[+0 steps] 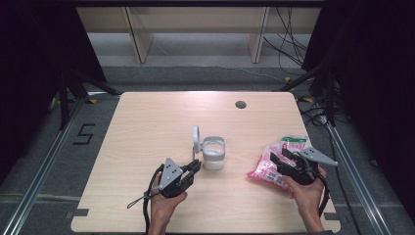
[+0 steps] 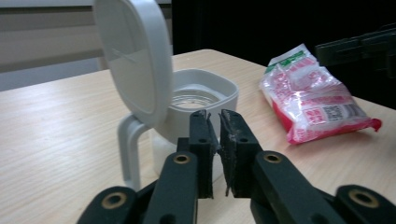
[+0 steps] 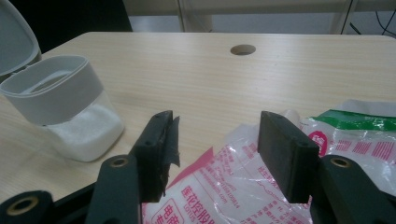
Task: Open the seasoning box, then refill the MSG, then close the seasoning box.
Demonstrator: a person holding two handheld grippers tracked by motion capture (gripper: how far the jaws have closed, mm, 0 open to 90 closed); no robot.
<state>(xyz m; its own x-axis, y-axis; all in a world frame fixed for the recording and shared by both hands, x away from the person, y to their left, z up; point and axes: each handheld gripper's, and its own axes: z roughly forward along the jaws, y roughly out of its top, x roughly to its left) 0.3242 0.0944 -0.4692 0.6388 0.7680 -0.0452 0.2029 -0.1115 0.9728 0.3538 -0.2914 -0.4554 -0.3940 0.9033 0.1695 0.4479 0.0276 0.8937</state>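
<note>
High view sits above the near edge, looking forward and down over the whole tabletop (image 1: 147,122). Both gripper views ride low and close. Left one faces the open-lidded container (image 2: 196,100), snack bag (image 2: 317,100) at 2 o'clock; right one shares both, container (image 3: 65,100) at 10 o'clock.

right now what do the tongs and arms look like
Both tongs, left and right, are black, each with two flat jaws on linked arms with brass-coloured pivot pins. A grey three-cornered plate sits on top of each, and a black cable trails back from each. The forearms are bare, no sleeves.
</note>
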